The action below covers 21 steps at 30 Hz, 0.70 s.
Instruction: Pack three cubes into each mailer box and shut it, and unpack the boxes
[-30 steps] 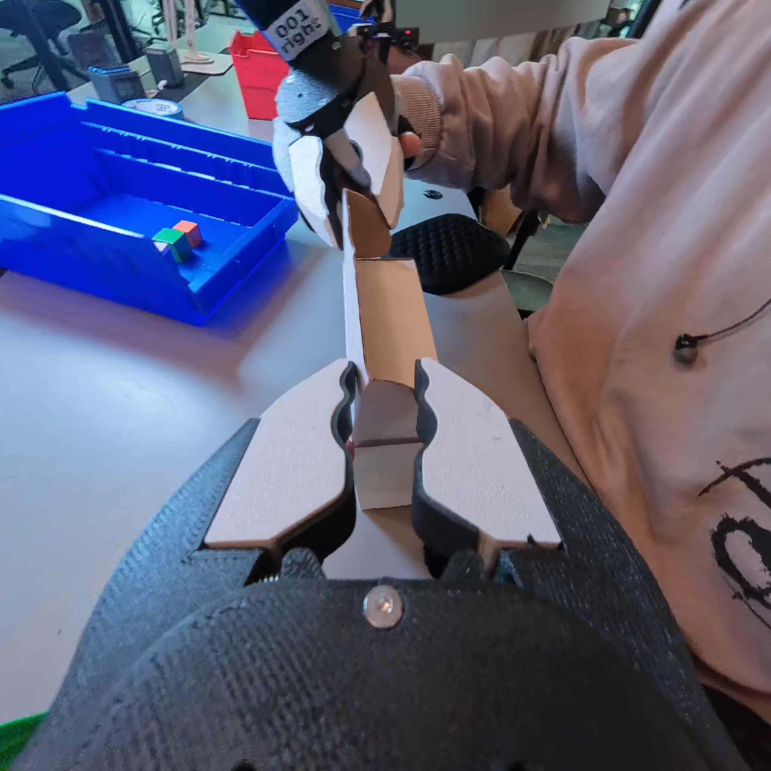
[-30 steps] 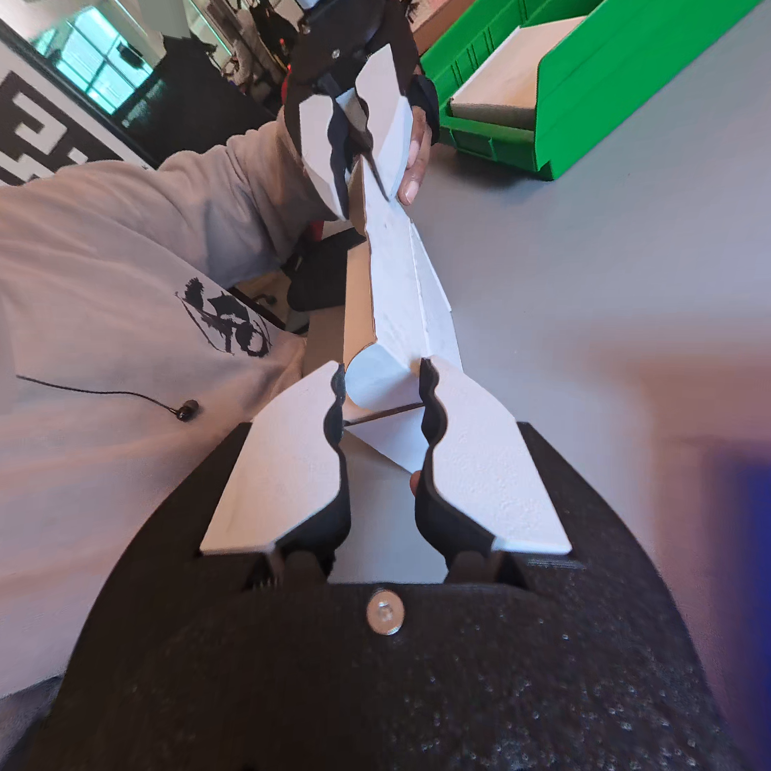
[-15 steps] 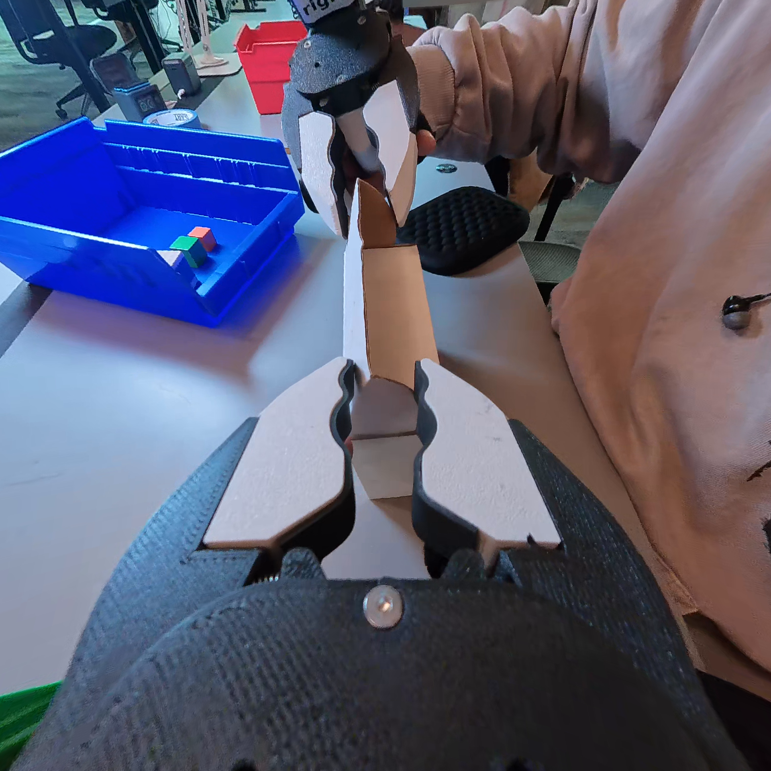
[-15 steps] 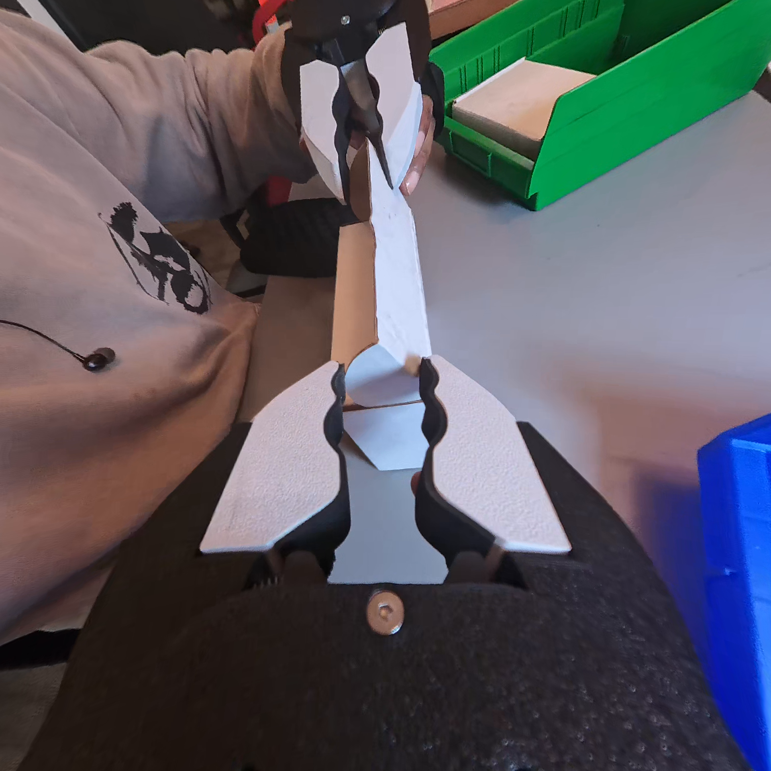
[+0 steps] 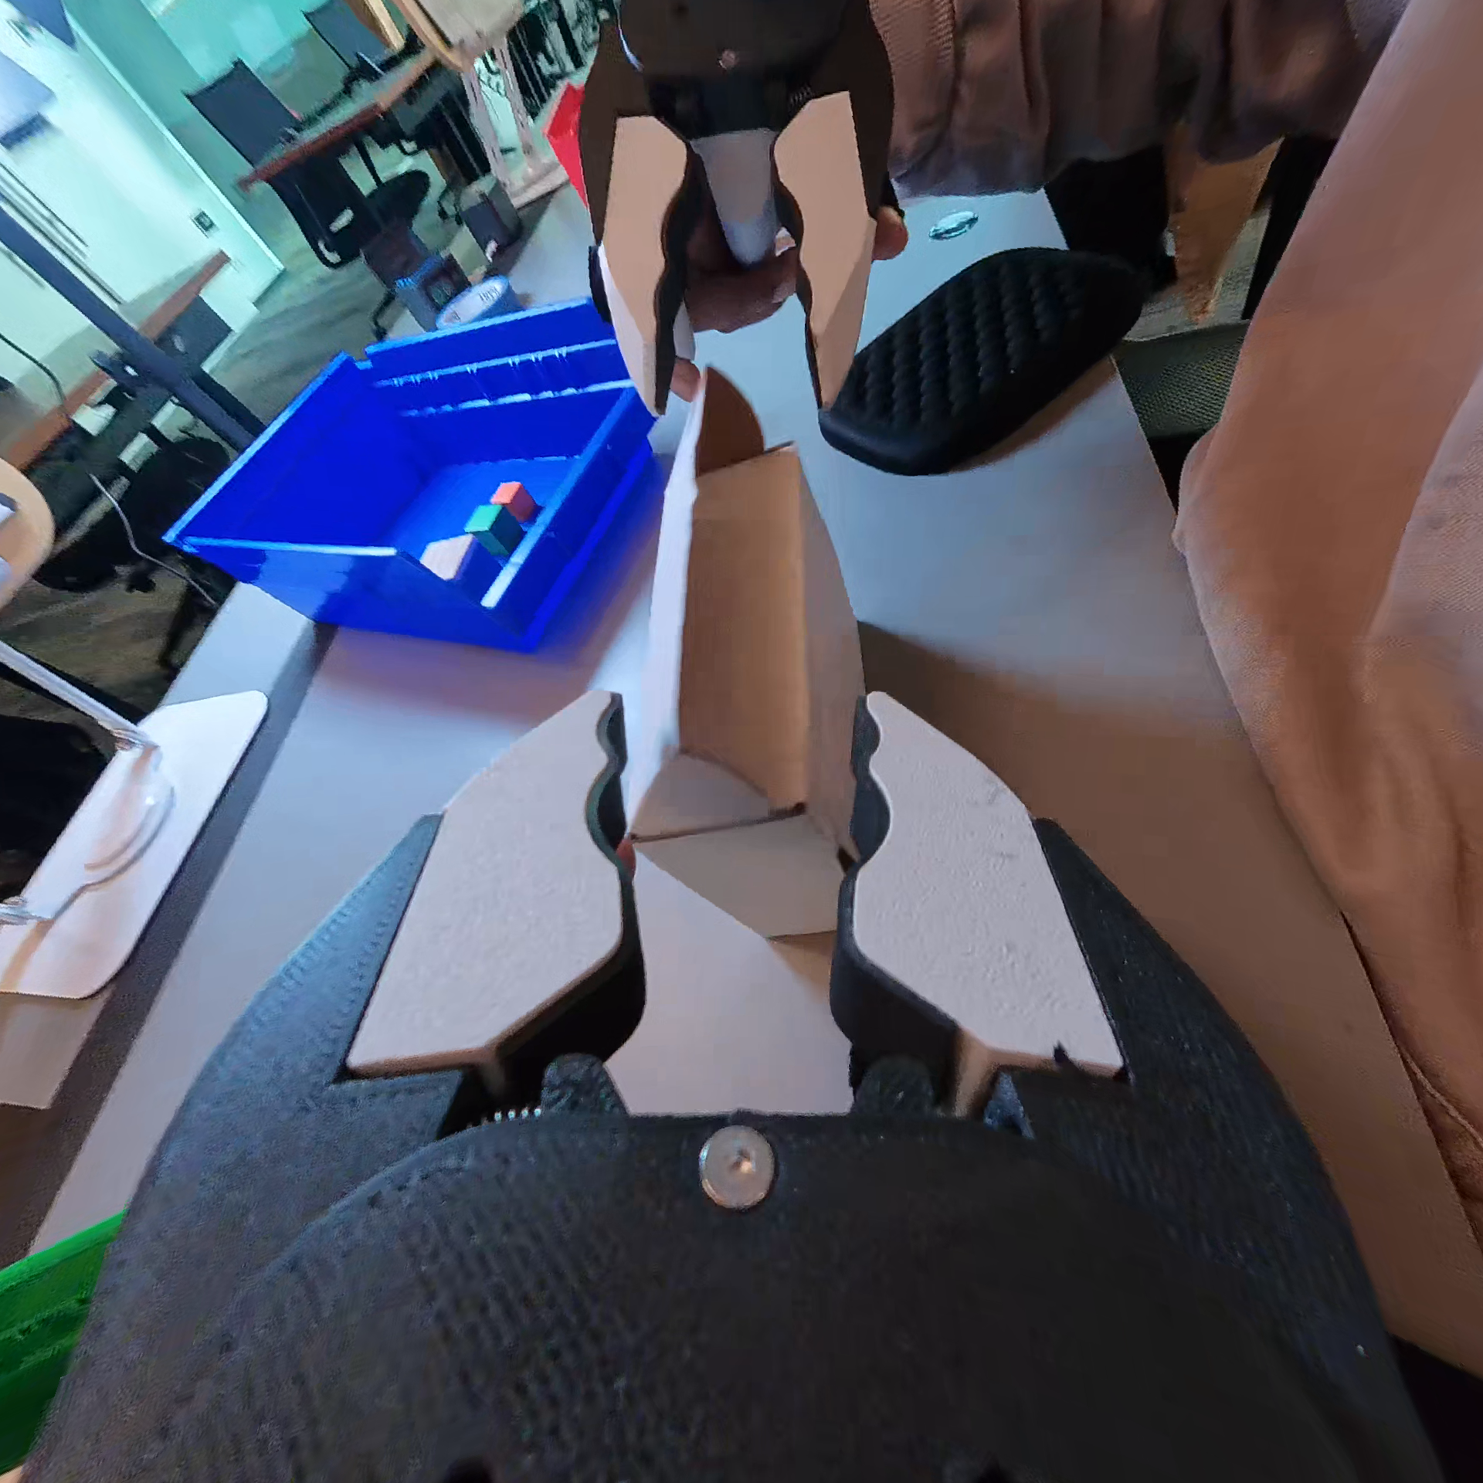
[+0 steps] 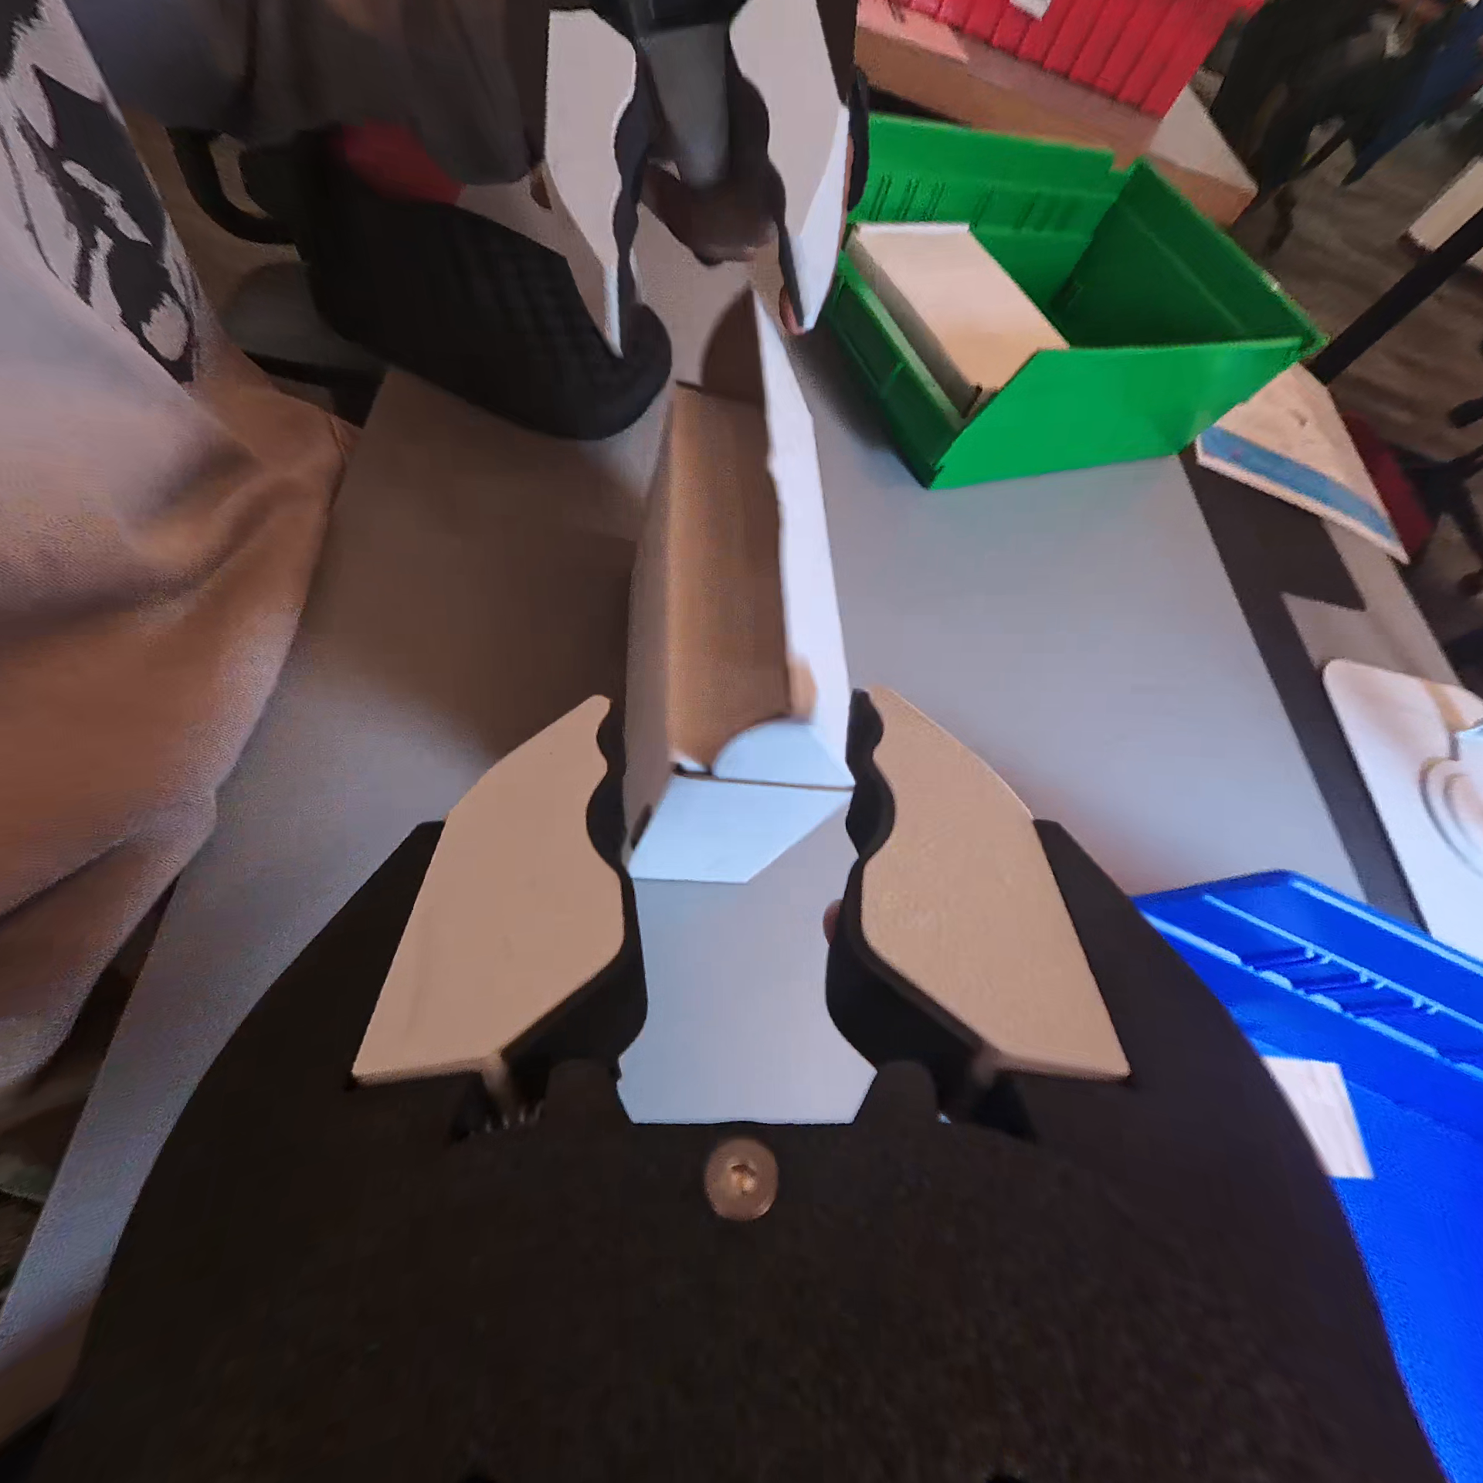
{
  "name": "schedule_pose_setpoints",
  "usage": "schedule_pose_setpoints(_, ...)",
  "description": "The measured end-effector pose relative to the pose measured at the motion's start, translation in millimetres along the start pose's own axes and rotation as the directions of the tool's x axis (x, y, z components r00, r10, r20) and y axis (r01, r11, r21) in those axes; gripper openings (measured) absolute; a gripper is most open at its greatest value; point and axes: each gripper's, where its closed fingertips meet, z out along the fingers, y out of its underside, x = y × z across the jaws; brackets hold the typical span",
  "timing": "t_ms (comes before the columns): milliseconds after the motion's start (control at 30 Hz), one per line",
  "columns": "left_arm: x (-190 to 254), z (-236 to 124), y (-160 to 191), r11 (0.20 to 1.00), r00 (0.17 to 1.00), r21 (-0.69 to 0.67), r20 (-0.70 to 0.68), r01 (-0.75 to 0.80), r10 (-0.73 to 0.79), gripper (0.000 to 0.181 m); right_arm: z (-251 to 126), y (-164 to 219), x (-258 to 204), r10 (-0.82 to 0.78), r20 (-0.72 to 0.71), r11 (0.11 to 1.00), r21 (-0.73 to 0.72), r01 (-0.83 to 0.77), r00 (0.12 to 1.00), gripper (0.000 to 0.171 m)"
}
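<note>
Mailer box [image 5: 746, 642] sits half-folded between both grippers above the grey table [image 5: 1003, 562]. Left gripper [image 5: 734, 802] and right gripper [image 6: 734, 770] both spread wide, fingers flanking the box ends, contact unclear. Cubes [image 5: 497, 522] in blue bin [image 5: 321, 530].

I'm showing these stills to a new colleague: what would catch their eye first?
Most striking is the unfolded mailer box standing on edge in the middle of the grey table, between the left gripper at its near end and the right gripper at its far end, both with jaws spread. Next come the colours: a blue bin holding cubes in the left wrist view, and a green bin holding a white box in the right wrist view.
</note>
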Motion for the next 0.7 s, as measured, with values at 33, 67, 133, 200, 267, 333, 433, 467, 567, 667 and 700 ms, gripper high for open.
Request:
schedule_pose_setpoints(33,3,0,-2,1.000,1.000,-0.001,0.006,-0.023,0.023,0.052,-1,-6,-4,-0.023,-0.007,1.000,0.010,0.023,1.000,0.051)
schedule_pose_setpoints(67,6,1,-2,0.998,0.998,-0.018,0.014,-0.054,0.054,0.051,-1,-10,-7,-0.057,-0.025,0.998,0.006,0.057,0.998,0.049)
schedule_pose_setpoints(133,8,7,9,0.987,0.991,-0.104,0.042,-0.122,0.127,0.049,5,1,-5,-0.117,-0.089,0.989,-0.102,0.108,0.989,0.047)
schedule_pose_setpoints(200,7,14,20,0.971,0.978,-0.158,0.081,-0.178,0.192,0.050,12,12,-6,-0.155,-0.115,0.978,-0.156,0.136,0.981,0.047)
schedule_pose_setpoints(267,7,18,23,0.960,0.962,-0.167,0.119,-0.225,0.246,0.042,14,17,-9,-0.185,-0.121,0.971,-0.176,0.163,0.975,0.046)
schedule_pose_setpoints(333,10,20,28,0.943,0.939,-0.172,0.145,-0.286,0.311,0.041,17,24,-12,-0.249,-0.129,0.951,-0.222,0.217,0.960,0.046)
schedule_pose_setpoints(433,13,23,35,0.934,0.919,-0.148,0.182,-0.324,0.348,0.043,20,31,-17,-0.321,-0.138,0.925,-0.260,0.278,0.937,0.052)
schedule_pose_setpoints(467,13,23,34,0.942,0.925,-0.130,0.192,-0.308,0.329,0.042,21,31,-18,-0.329,-0.141,0.921,-0.268,0.283,0.934,0.053)
schedule_pose_setpoints(567,13,24,33,0.955,0.930,-0.085,0.215,-0.285,0.297,0.041,21,30,-17,-0.315,-0.150,0.924,-0.274,0.266,0.937,0.050)
schedule_pose_setpoints(667,13,21,26,0.983,0.964,-0.025,0.193,-0.182,0.183,0.040,20,26,-19,-0.223,-0.124,0.951,-0.248,0.187,0.967,0.052)
schedule_pose_setpoints(700,12,19,23,0.993,0.976,0.009,0.184,-0.121,0.117,0.054,19,24,-21,-0.173,-0.106,0.962,-0.233,0.145,0.979,0.054)
